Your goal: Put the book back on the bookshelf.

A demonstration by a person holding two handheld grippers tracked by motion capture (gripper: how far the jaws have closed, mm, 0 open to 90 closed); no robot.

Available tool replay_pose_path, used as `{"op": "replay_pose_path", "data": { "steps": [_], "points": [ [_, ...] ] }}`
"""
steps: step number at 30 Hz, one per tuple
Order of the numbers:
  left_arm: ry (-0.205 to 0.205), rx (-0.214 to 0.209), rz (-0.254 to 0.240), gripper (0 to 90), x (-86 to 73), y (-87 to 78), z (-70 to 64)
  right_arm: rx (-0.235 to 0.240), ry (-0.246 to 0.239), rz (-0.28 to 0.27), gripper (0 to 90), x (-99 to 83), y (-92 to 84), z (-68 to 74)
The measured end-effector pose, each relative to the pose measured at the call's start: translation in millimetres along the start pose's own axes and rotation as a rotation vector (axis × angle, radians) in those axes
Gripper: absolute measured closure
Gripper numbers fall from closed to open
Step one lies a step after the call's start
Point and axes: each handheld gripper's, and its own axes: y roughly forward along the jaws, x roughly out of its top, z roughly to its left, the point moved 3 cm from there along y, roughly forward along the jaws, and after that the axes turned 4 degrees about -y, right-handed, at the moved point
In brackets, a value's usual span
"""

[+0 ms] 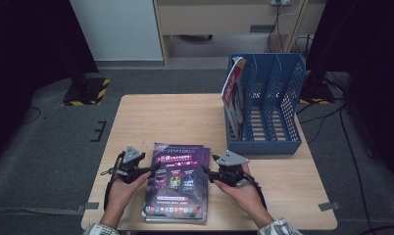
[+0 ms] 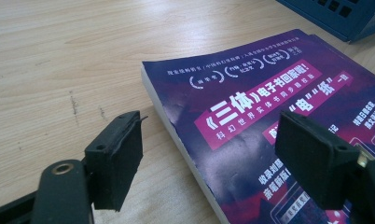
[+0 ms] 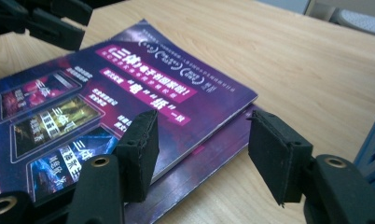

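While I brought both grippers to the magazine stack (image 1: 176, 182) at lower centre of the tabletop (image 1: 160, 117), the left gripper (image 1: 153, 170) and right gripper (image 1: 208, 172) straddled its side edges, fingers apart and pressing nothing. Next, I judged, came pinching the top copy and lifting it toward the blue file rack (image 1: 271, 105) at upper right, above grey carpet (image 1: 48, 147)

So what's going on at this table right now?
A person holds a gripper in each hand at either side of a stack of purple magazines lying flat on the wooden table. The left gripper straddles the stack's left edge and the right gripper its right edge; both sets of jaws stand open, not yet pressing. Behind, a blue file rack already holds one magazine upright.
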Motion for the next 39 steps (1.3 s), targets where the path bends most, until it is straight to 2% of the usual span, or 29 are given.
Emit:
{"op": "replay_pose_path", "data": {
  "steps": [3, 12, 17, 23, 28, 32, 35, 39],
  "points": [
    [0.004, 0.000, 0.001, 23.5, -0.2, 0.5, -0.8, 0.008, 0.001, 0.014, 42.7, -1.8, 2.8, 2.5],
    [-0.008, 0.004, 0.008, 26.7, -2.6, 4.8, 3.8, 0.029, 0.050, 0.037, 35.0, -5.9, 8.7, -0.3],
    [0.016, -0.003, 0.024, 31.6, -4.6, 6.9, 2.6, 0.053, 0.077, 0.039, 37.0, -7.3, 12.4, 1.3],
    [0.035, -0.002, 0.045, 36.4, -5.3, 11.8, 1.9, 0.071, 0.075, 0.065, 37.9, -10.4, 21.0, 5.8],
    [0.049, -0.001, 0.054, 36.9, -5.5, 15.6, -0.7, 0.087, 0.071, 0.075, 34.6, -11.5, 22.5, 8.4],
    [0.027, 0.000, 0.059, 31.4, -6.6, 16.5, 0.8, 0.092, 0.074, 0.087, 31.0, -12.6, 24.9, 8.4],
    [-0.019, -0.032, 0.061, 25.7, -8.7, 19.2, 1.6, 0.087, 0.078, 0.099, 29.5, -14.0, 26.1, 8.1],
    [-0.022, -0.068, 0.068, 27.0, -9.6, 20.1, -0.5, 0.084, 0.080, 0.095, 28.3, -13.5, 26.0, 7.3]
  ]
}}
